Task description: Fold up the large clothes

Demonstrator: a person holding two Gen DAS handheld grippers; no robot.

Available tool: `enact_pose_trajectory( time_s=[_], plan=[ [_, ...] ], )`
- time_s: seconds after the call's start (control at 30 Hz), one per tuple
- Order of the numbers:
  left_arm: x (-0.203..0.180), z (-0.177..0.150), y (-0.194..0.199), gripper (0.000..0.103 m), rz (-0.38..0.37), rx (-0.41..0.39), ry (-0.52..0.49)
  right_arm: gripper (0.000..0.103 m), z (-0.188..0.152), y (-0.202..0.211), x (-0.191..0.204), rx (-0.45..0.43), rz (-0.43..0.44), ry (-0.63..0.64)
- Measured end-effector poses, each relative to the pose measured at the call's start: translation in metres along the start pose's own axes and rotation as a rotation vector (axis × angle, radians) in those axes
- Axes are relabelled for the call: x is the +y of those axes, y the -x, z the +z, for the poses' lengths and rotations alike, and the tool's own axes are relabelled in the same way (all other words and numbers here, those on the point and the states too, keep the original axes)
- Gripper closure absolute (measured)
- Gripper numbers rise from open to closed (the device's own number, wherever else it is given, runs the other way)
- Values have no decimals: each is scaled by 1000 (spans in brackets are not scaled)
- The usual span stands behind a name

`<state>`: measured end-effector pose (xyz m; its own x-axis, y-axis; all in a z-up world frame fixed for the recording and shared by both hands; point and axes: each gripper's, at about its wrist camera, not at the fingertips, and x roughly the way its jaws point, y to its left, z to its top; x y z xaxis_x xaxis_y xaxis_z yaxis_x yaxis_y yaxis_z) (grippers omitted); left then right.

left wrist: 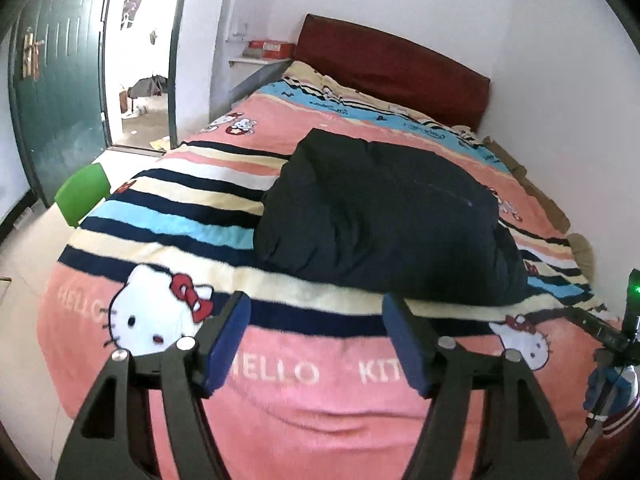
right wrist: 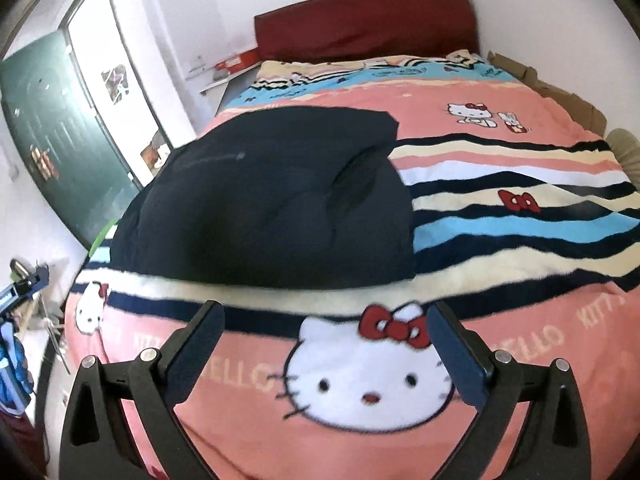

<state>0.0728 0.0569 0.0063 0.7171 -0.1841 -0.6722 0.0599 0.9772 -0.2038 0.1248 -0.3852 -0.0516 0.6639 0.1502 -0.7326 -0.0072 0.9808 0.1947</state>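
Observation:
A large dark navy garment (left wrist: 384, 212) lies in a thick folded bundle on the striped Hello Kitty blanket (left wrist: 280, 392) covering the bed. It also shows in the right wrist view (right wrist: 264, 204). My left gripper (left wrist: 316, 308) is open and empty, hovering over the blanket just short of the garment's near edge. My right gripper (right wrist: 326, 316) is open and empty, also just short of the garment's near edge, above a Hello Kitty face on the blanket (right wrist: 520, 340). The other gripper's body shows at the far right of the left wrist view (left wrist: 624, 328).
A dark red headboard (left wrist: 392, 68) stands against the white wall. A green chair (left wrist: 82, 196) sits left of the bed, by a green door (left wrist: 60, 80) and an open doorway. Cardboard (right wrist: 560, 92) lines the bed's right side. Clutter (right wrist: 16, 344) sits at the lower left.

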Motion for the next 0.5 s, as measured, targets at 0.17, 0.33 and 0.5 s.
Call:
enact_pose_trajectory(
  time_s=[0.17, 0.33, 0.5],
  plan=[
    [-15, -33, 8, 36, 9, -1, -1, 1, -26, 19, 34, -17, -28, 93],
    [-40, -55, 21, 36, 64, -23, -98, 1, -52, 37, 66, -34, -27, 179],
    [-54, -62, 43, 36, 66, -75, -156, 1, -70, 56, 83, -62, -21, 209]
  ],
)
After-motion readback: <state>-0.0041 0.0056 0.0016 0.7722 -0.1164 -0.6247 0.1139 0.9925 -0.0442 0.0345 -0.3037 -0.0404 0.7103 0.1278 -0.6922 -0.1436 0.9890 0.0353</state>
